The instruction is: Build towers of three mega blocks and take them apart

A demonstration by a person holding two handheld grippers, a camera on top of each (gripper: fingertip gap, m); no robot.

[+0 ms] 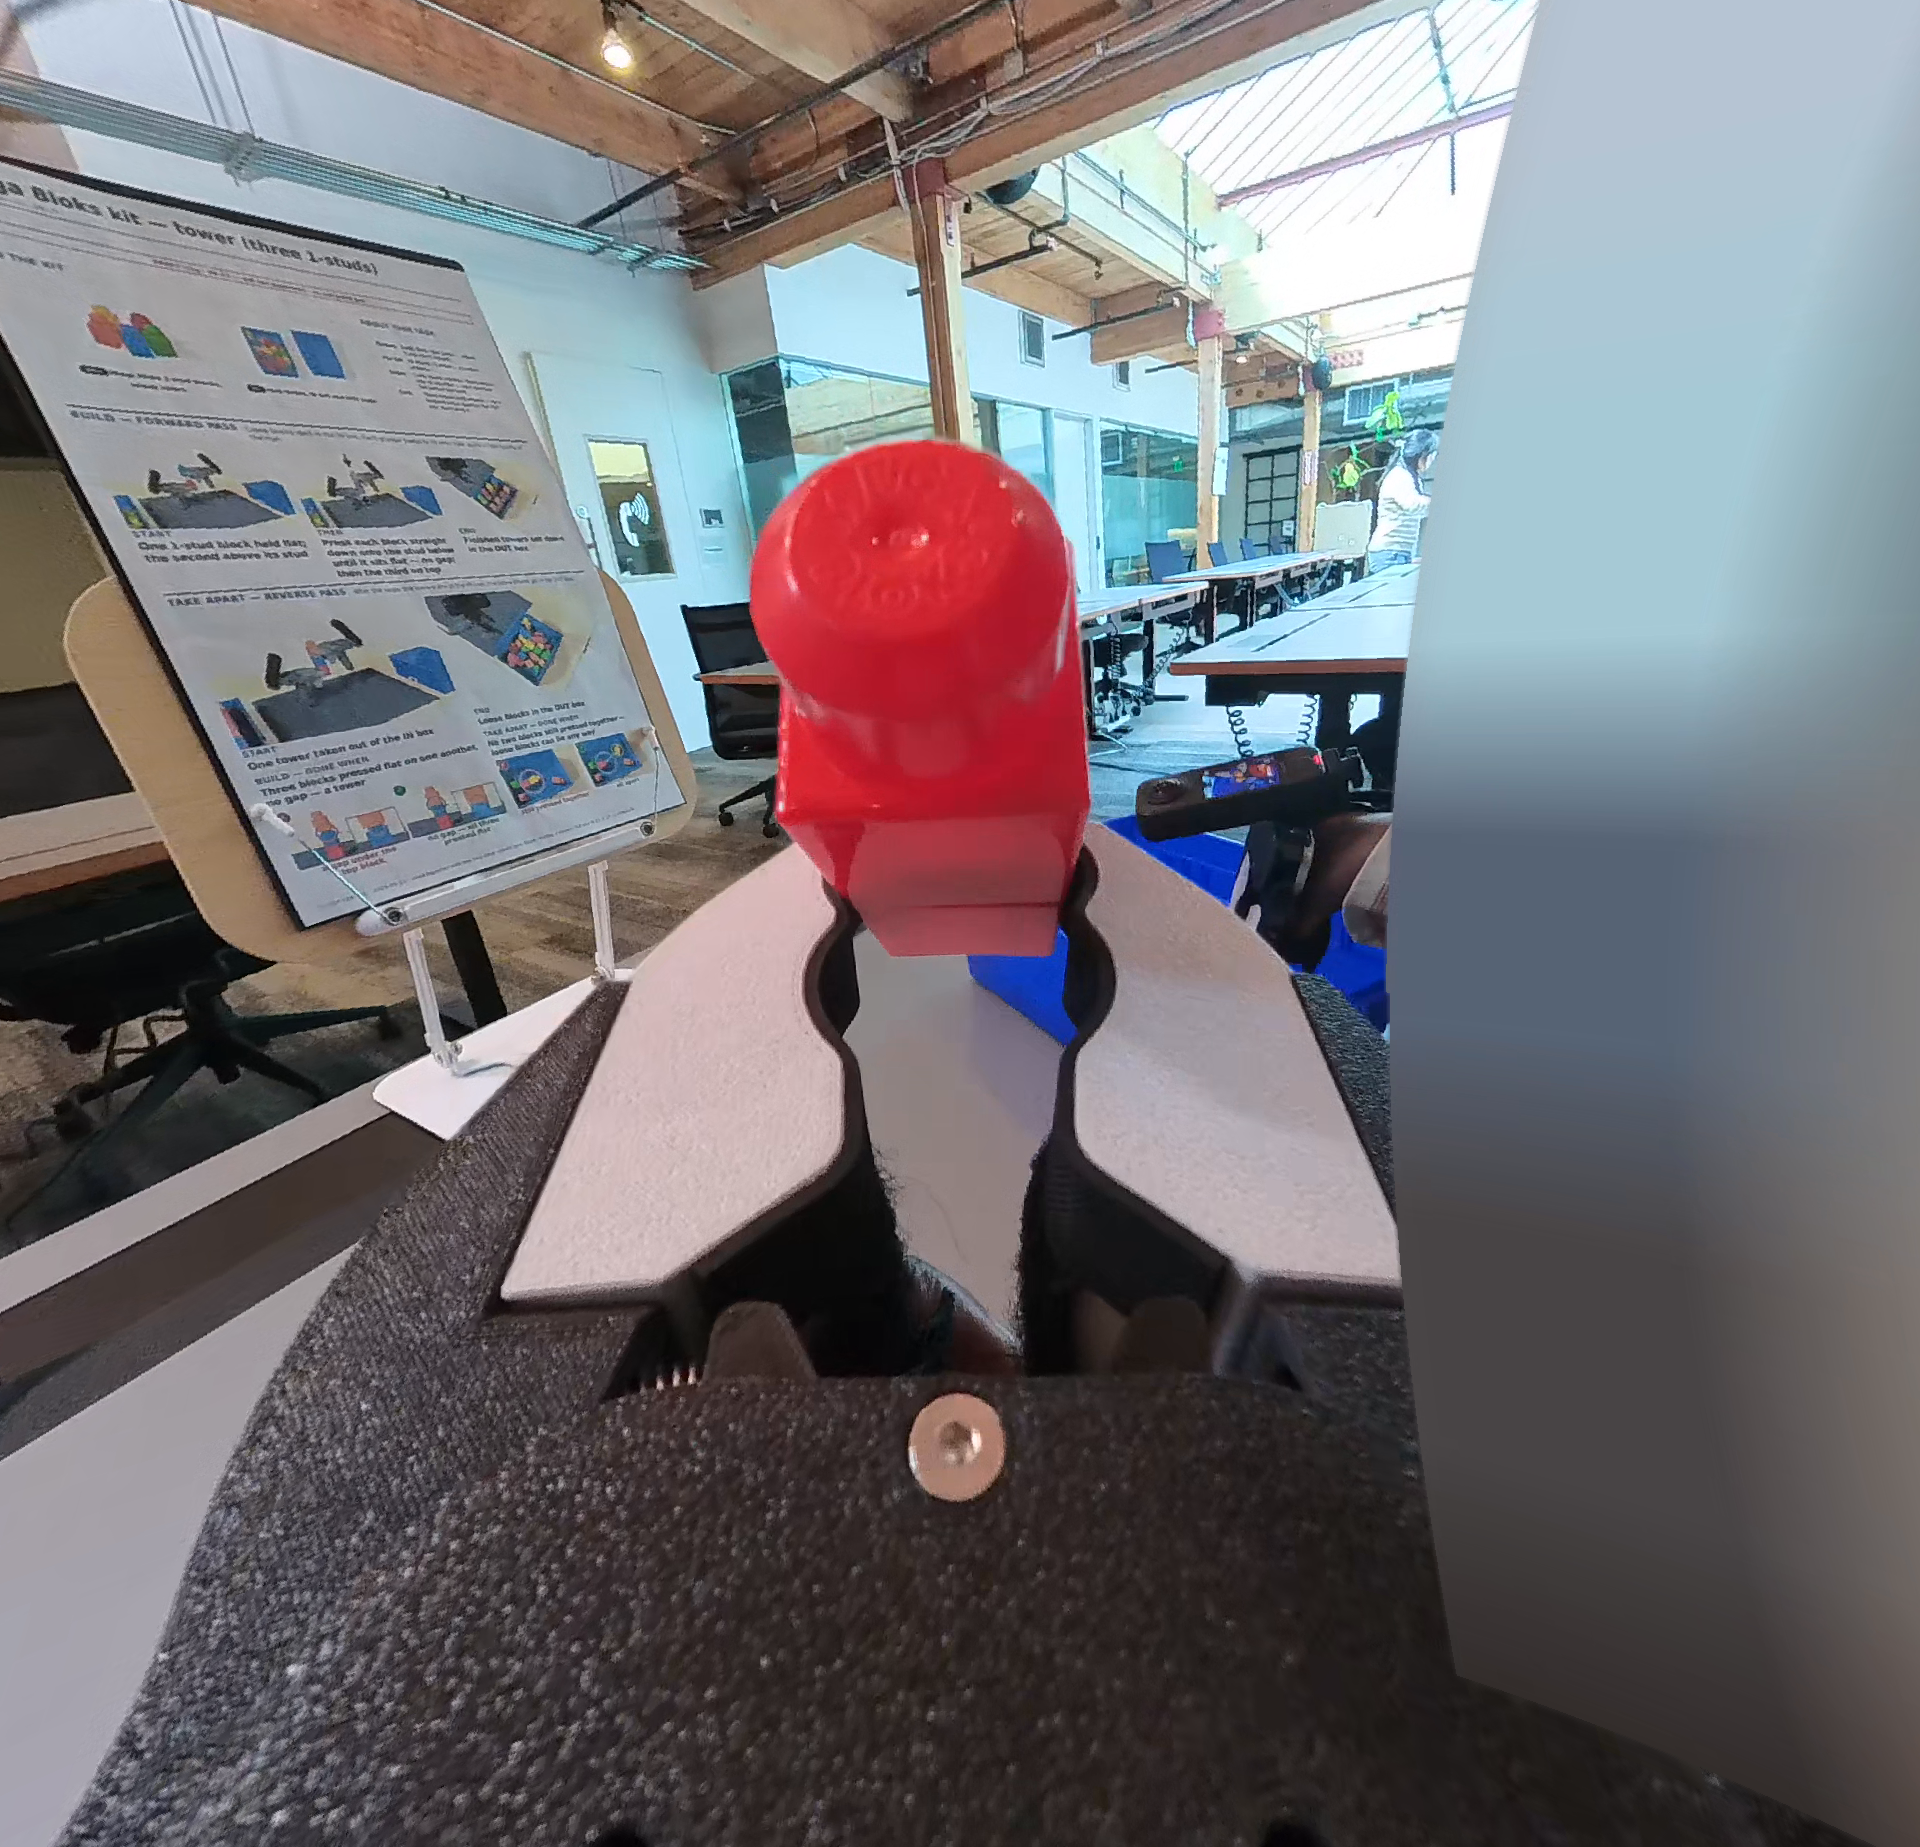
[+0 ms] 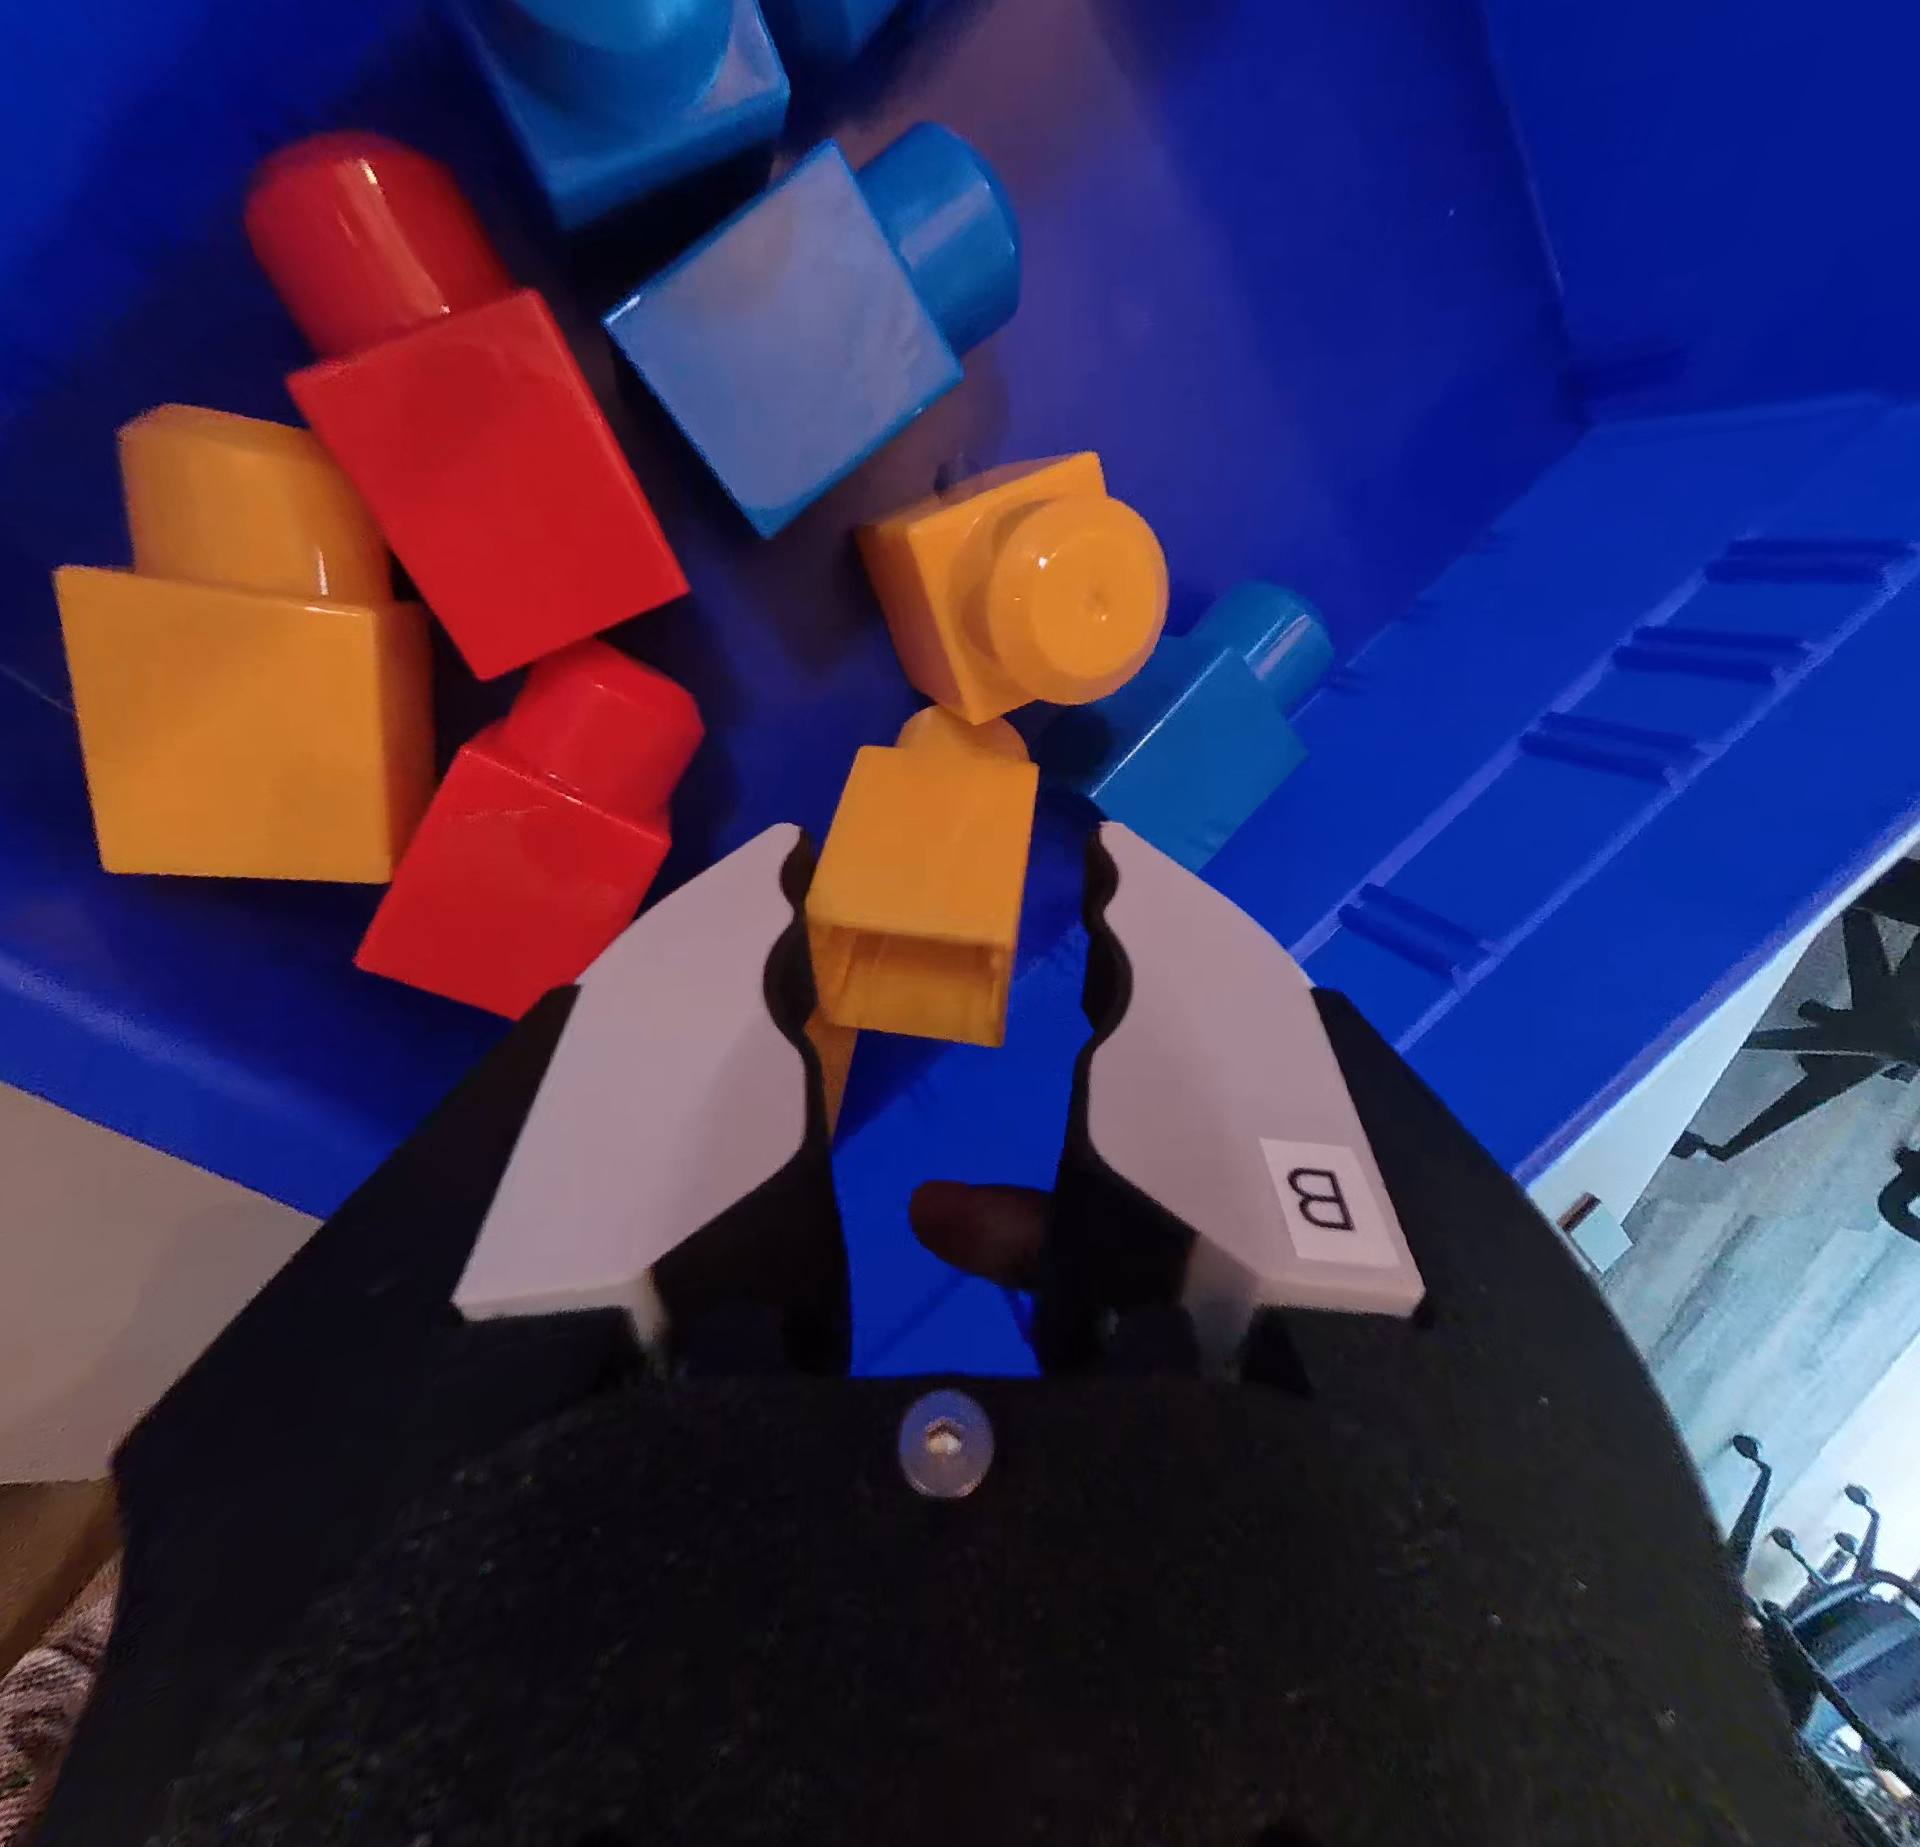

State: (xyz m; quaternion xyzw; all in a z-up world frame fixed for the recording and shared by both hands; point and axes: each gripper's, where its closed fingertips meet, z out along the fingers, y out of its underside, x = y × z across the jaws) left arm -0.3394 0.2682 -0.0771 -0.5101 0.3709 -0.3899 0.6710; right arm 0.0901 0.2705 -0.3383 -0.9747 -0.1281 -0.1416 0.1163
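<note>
The blue bin [image 2: 1558, 654] fills the right wrist view, its rim cut off at the frame edges. Inside it lie loose blue, red and orange blocks, two blue ones cropped at the top. Over the bin, the right hand-held gripper [image 2: 945, 924] stands spread around an orange block [image 2: 920, 862]; a gap shows at its right pad, and the left pad seems barely touching. Beside the bin, the left hand-held gripper [image 1: 956, 898] pinches a red block [image 1: 925, 675], stud toward the camera, its base partly hidden.

The room is a big open office with a wooden beam ceiling [image 1: 790, 21] and a bright skylight [image 1: 1340, 166]. White walls [image 1: 862, 311], long desks [image 1: 1309, 644], black office chairs [image 1: 732, 685] stand on grey carpet.
</note>
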